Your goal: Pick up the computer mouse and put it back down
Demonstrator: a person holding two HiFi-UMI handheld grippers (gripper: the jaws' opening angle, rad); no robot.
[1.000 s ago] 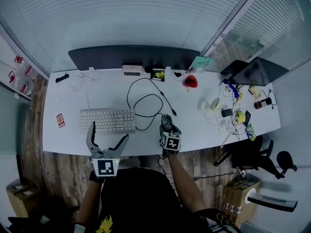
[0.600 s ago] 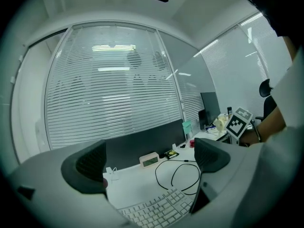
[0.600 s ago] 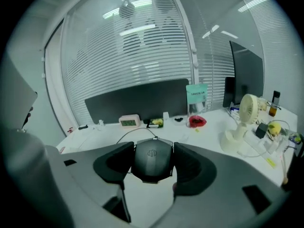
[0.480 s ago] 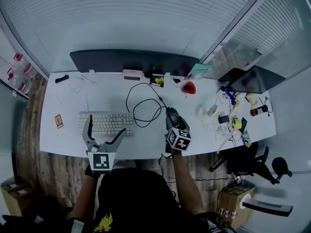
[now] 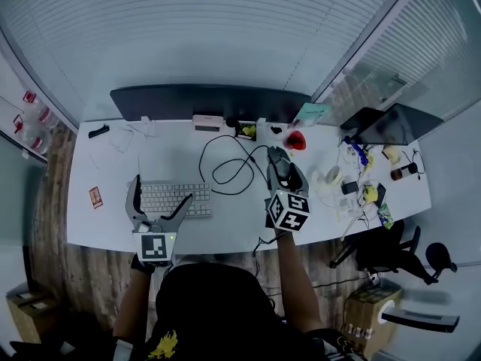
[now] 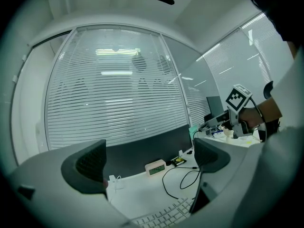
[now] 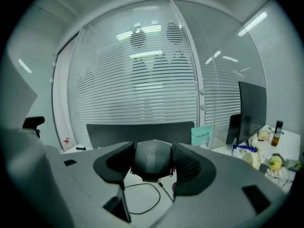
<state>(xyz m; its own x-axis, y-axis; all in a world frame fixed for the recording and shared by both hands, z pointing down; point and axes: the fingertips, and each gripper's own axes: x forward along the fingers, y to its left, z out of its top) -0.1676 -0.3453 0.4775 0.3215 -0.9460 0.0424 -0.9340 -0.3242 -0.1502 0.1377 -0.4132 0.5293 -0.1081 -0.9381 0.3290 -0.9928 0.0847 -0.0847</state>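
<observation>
Office desk, white and long, spans the head view from left to right, with slatted blinds along the top of the frame.

Fixed contents:
- dark monitor at the desk's far edge;
- small clock just in front of it;
- white keyboard at lower left of centre;
- second dark screen and mixed small clutter at the right end.

Item 1: computer mouse, dark, corded.
- Location: centre of the right gripper view, wedged between the two jaws with their pads pressing its sides.
- Bare desk and a loop of cable show below it, so it reads as clear of the surface.

Item 2: right gripper.
- Position: right of centre in the head view.
- State: clamped on the mouse.

Item 3: left gripper.
- Position: over the near edge of the desk by the keyboard, lower left of the head view.
- State: jaws spread wide with nothing between them; only desk, keyboard and clock are seen through the gap.

Progress:
- Pick-up appears done, since the mouse is gripped and off the desk.
- Outstanding: lowering it to the surface and letting go.
- Roughly the halfway stage, by this reading.
</observation>
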